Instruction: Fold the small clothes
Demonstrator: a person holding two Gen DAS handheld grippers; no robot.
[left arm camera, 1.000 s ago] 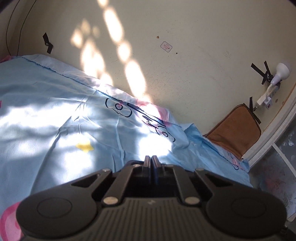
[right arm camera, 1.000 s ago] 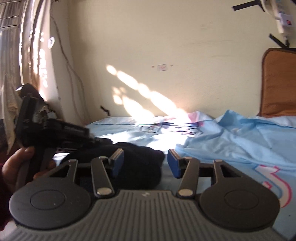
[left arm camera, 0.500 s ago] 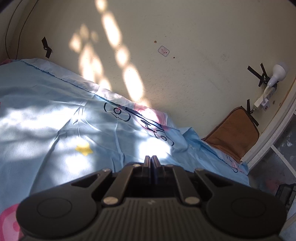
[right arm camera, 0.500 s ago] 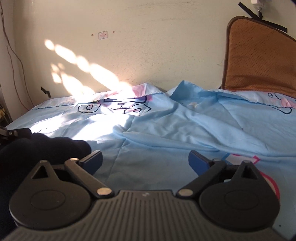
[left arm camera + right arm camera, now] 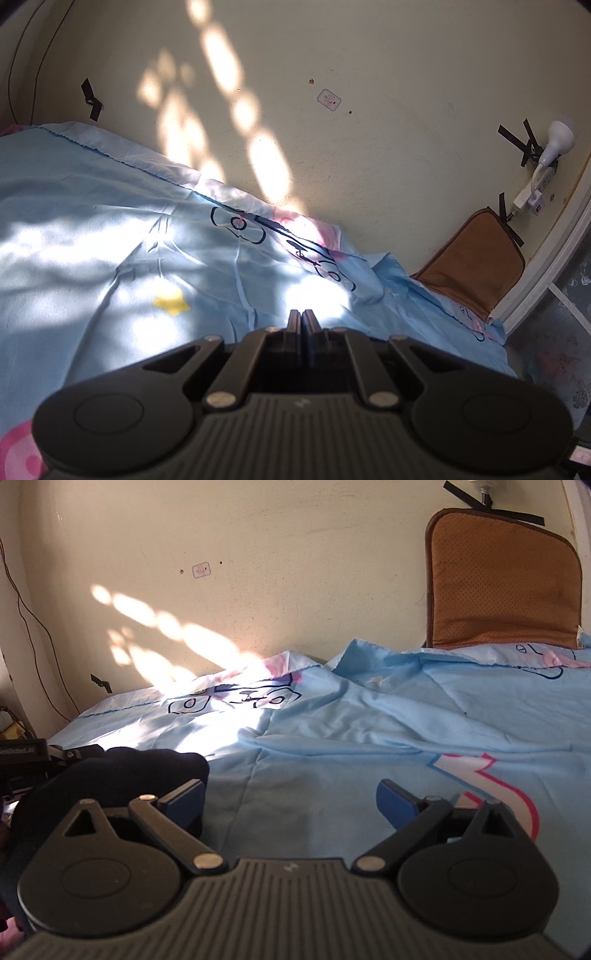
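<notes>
Dark clothing (image 5: 110, 771), a small bundled piece, lies on the bed sheet (image 5: 332, 746) at about 10 o'clock from the right tool (image 5: 291, 801), just behind its left blue finger (image 5: 184, 801). This tool stands wide open with only bare sheet between its fingers, so it holds nothing. I think the main risk is that, if it closes where it is now, it will pinch the sheet and not the garment, or catch both together and drag the bedding. The fabric is black and bunched, so an edge or a corner is hard to find, and a grip on the thick middle would make a bad fold. The right tool points a little downward across the bed toward the wall.

The left tool (image 5: 303, 321) is fully closed and empty; I cannot see any cloth between its fingers. It also tilts down, above the sunlit sheet. The brown cushion (image 5: 476, 258) leans on the wall at about 2 o'clock from it.
</notes>
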